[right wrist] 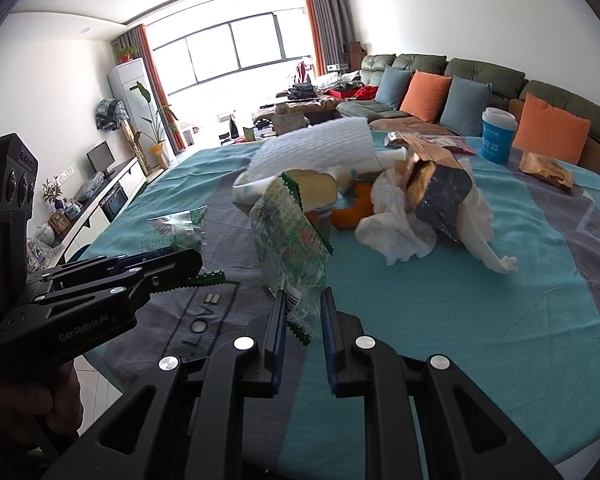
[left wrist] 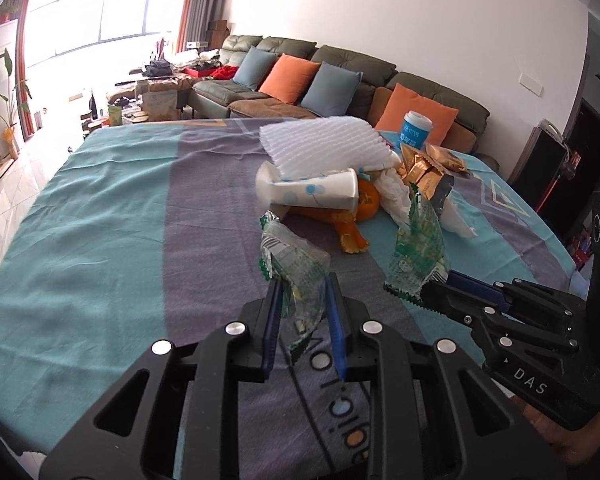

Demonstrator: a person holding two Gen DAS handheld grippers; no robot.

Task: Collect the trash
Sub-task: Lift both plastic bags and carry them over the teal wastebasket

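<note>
A green-printed clear wrapper (right wrist: pixel 290 248) is clamped between the blue pads of the right gripper (right wrist: pixel 303 304) and held above the teal-and-grey tablecloth (right wrist: pixel 480 320). A second wrapper (right wrist: pixel 176 232) is gripped by the left gripper (right wrist: pixel 192 264) (seen at left). Crumpled tissue (right wrist: pixel 404 224), a foil packet (right wrist: pixel 440 192) and a blue cup (right wrist: pixel 498 134) are seen beyond.

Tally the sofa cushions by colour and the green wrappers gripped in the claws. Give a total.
Blue cushions: 2
Orange cushions: 2
Green wrappers: 2, one in the left claw, one in the right claw
Total: 6
</note>
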